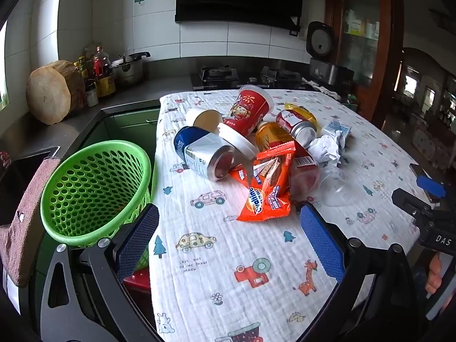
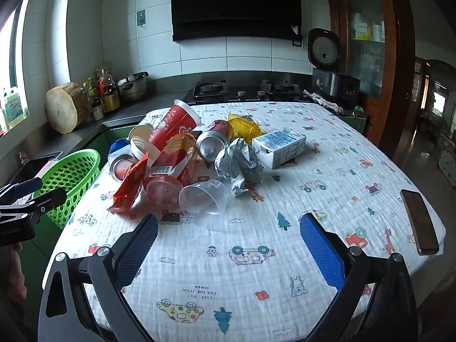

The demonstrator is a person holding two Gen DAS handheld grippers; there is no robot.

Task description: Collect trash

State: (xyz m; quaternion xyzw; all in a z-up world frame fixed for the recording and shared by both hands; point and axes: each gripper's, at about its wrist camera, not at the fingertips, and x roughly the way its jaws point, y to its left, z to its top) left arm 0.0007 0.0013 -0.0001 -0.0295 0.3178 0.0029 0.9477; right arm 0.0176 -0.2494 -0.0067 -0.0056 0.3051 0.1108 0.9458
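Trash pile on the cartoon-print white tablecloth (image 2: pixel 256 270)

Left gripper (image 1: pixel 229 238) and right gripper (image 2: pixel 229 245) are both wide open, holding nothing; round green plastic basket (image 1: pixel 94 191) stands beside the table.

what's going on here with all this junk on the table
A person is holding a two-finger gripper in each hand over a table piled with trash: cans, cups, an orange snack wrapper, crumpled paper and a small carton. Both the left gripper and the right gripper are open and empty. The green basket at the table's left edge looks empty from here, so collecting has not begun.
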